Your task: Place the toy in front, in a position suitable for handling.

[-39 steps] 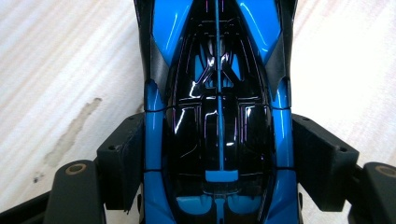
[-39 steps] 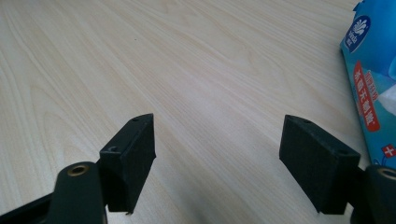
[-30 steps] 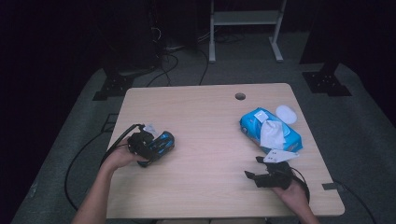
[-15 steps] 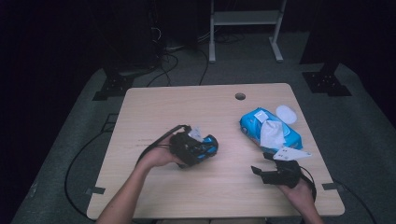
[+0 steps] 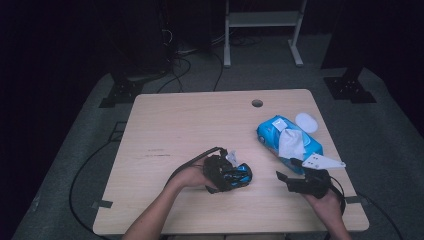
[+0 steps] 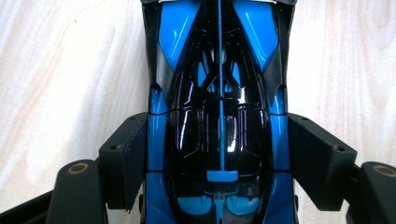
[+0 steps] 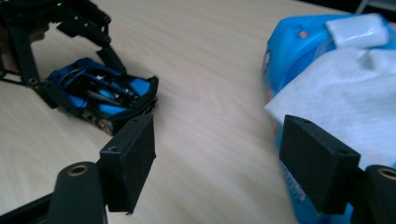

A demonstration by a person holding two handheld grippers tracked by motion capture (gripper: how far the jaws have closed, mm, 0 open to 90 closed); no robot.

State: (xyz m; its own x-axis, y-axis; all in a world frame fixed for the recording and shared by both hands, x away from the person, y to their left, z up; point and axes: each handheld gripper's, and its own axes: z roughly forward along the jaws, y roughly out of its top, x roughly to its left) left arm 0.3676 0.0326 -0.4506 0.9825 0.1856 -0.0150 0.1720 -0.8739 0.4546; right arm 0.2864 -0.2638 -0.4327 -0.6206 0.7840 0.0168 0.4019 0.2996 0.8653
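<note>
Left gripper [image 5: 239, 176]: moved from the table's left part, through the middle, to right of centre near the front; now much nearer the right gripper [image 5: 286, 179].
Toy car [image 6: 219, 112]: blue and black, carried along between the left jaws the whole way; now well apart from its earlier spot and closer to the wipes pack [image 5: 289, 142].
Left forearm [image 5: 160, 212]: reaches further across the table, angled toward the right.
Left cable [image 5: 192, 161]: trails further onto the tabletop behind the gripper.
Right gripper: shifted only slightly near the front right edge.
</note>
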